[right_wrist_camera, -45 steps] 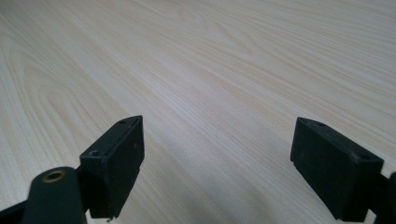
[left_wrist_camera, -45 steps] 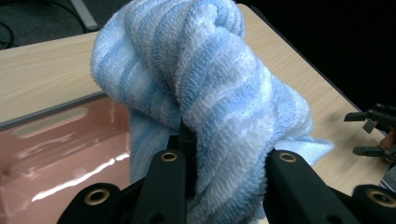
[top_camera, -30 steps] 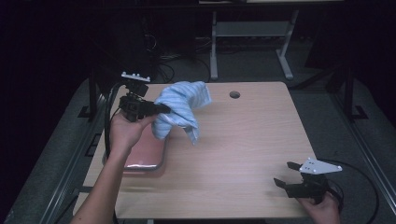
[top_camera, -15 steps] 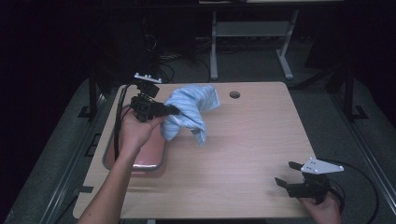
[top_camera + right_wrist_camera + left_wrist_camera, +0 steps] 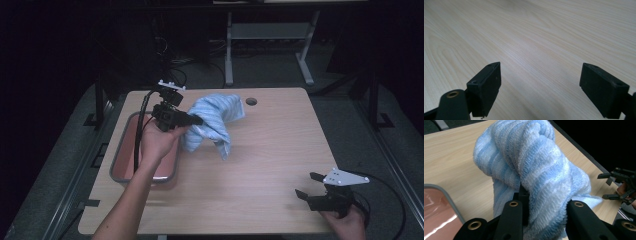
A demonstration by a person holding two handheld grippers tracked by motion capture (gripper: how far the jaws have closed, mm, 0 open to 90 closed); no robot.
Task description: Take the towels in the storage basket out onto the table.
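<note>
A light blue striped towel (image 5: 215, 120) hangs bunched above the wooden table (image 5: 260, 165), left of its middle. My left gripper (image 5: 192, 121) is shut on the towel and holds it lifted; one corner droops toward the tabletop. Up close, the towel (image 5: 529, 170) bulges over the left gripper (image 5: 544, 207), pinched between its black jaws. My right gripper (image 5: 307, 186) rests low at the table's front right corner, open, with nothing between its fingers. Its own camera looks between those spread jaws (image 5: 540, 82) at bare wood.
A grey-rimmed tray (image 5: 120, 155) with a reddish inside sits at the table's left, partly under my left forearm; its rim (image 5: 449, 195) also appears below the towel. A round cable hole (image 5: 251, 101) lies near the far edge. Dark floor and a metal frame (image 5: 270, 35) lie beyond.
My left gripper has carried the towel rightward and a little lower, away from above the tray toward the table's middle. The right gripper has stayed put.
</note>
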